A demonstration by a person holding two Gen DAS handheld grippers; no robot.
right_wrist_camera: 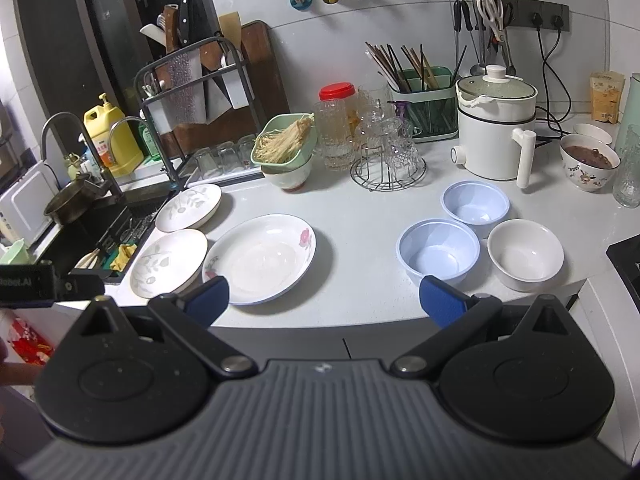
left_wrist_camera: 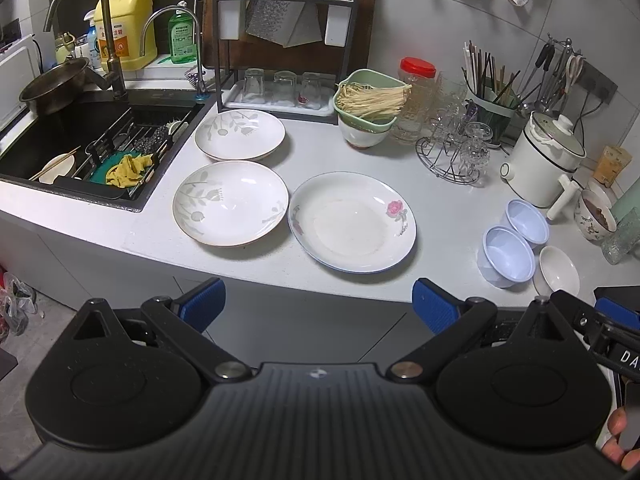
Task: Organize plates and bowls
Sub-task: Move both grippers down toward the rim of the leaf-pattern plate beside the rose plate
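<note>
Three white plates lie on the counter: a rose-patterned plate (left_wrist_camera: 352,222) (right_wrist_camera: 260,258) in the middle, a leaf-patterned plate (left_wrist_camera: 231,203) (right_wrist_camera: 168,262) to its left and a second leaf plate (left_wrist_camera: 240,134) (right_wrist_camera: 189,207) behind that one. To the right stand two pale blue bowls (left_wrist_camera: 506,256) (right_wrist_camera: 438,250), (left_wrist_camera: 527,222) (right_wrist_camera: 475,202) and a small white bowl (left_wrist_camera: 559,272) (right_wrist_camera: 525,254). My left gripper (left_wrist_camera: 319,300) hangs open off the counter's front edge, below the plates. Just as open, my right gripper (right_wrist_camera: 325,298) hovers at the edge between the rose plate and the bowls. Both are empty.
A black sink (left_wrist_camera: 80,148) with a pan, chopsticks and a cloth lies at the left. Behind the plates are a dish rack (left_wrist_camera: 280,40) with upturned glasses, a green basket of noodles (left_wrist_camera: 370,98) on a bowl, a glass stand (left_wrist_camera: 452,152), a white cooker (left_wrist_camera: 544,160) and a filled patterned bowl (right_wrist_camera: 588,164).
</note>
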